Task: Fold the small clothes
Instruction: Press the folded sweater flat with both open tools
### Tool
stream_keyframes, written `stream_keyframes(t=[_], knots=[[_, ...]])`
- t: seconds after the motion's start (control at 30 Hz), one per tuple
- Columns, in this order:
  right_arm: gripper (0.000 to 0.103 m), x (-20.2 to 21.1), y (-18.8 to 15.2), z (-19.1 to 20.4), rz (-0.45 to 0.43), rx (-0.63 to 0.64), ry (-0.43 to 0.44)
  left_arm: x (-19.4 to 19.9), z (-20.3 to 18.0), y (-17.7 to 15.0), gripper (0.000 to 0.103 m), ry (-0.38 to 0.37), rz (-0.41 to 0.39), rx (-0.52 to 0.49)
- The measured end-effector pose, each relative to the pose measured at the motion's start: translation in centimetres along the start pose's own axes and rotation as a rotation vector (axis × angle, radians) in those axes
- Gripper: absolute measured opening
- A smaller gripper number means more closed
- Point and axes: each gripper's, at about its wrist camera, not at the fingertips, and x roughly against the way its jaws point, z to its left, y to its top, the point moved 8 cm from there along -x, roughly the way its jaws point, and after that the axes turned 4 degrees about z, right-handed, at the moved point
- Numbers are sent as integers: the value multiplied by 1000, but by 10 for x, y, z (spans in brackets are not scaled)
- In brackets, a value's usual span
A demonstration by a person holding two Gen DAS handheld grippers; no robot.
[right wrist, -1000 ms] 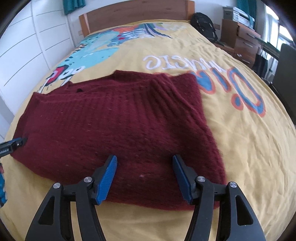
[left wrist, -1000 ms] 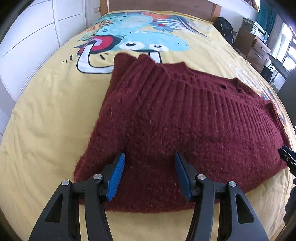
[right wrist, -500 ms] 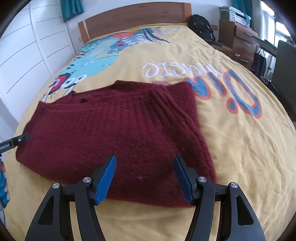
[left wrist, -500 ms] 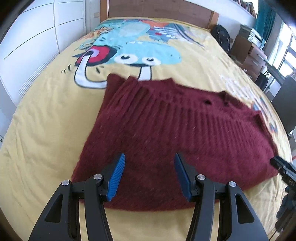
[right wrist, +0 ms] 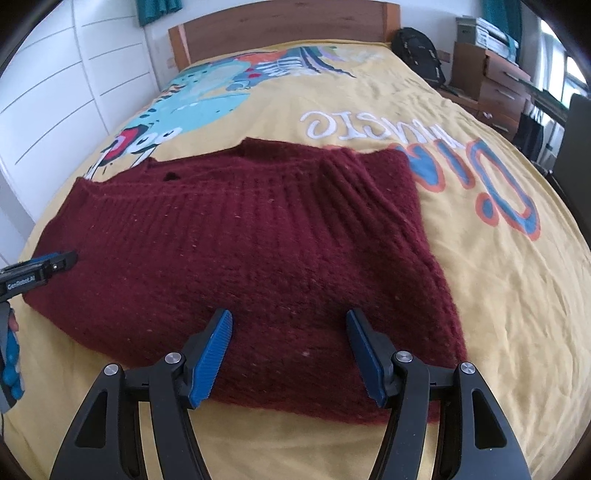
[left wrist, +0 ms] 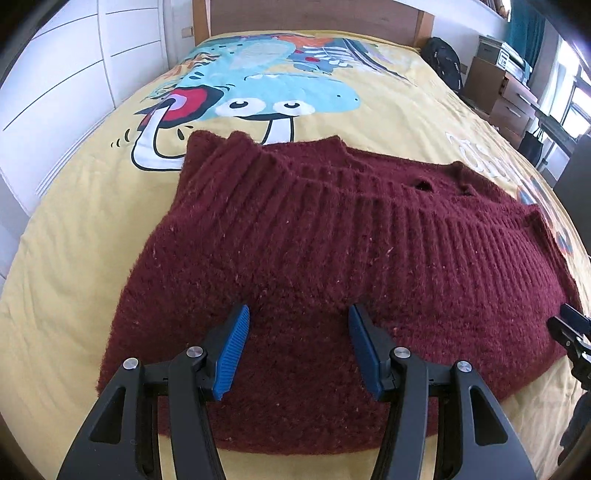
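Fingers (left wrist: 236, 347) of the left gripper (left wrist: 298, 345) are spread wide, holding nothing, poised over the near edge of the maroon knit sweater (left wrist: 332, 251). Sweater lies folded flat on the yellow printed bedspread (left wrist: 66, 229), ribbed band toward 12 o'clock. Right gripper (right wrist: 289, 349) is likewise spread and unloaded, over the sweater's near hem at 6 o'clock. Wooden headboard (right wrist: 280, 26) stands at 12 o'clock.

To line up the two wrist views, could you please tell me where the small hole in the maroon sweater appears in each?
Left wrist view: the hole sits right of centre, in the upper half, near the sweater's far edge.
Right wrist view: the hole sits left of centre, in the upper half, near the far edge.
Shared landmark: the wooden headboard.
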Motion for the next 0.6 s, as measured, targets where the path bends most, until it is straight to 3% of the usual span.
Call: stream_keyframes(t=[0.4, 0.5, 0.6], knots=[[66, 28, -4, -11, -2, -48, -18, 31, 18, -7, 50, -38, 33, 61], [66, 39, -3, -7, -17, -53, -11, 43, 25, -9, 57, -35, 25, 76], [66, 48, -2, -1, -25, -49, -9, 55, 36, -11, 57, -30, 17, 100]])
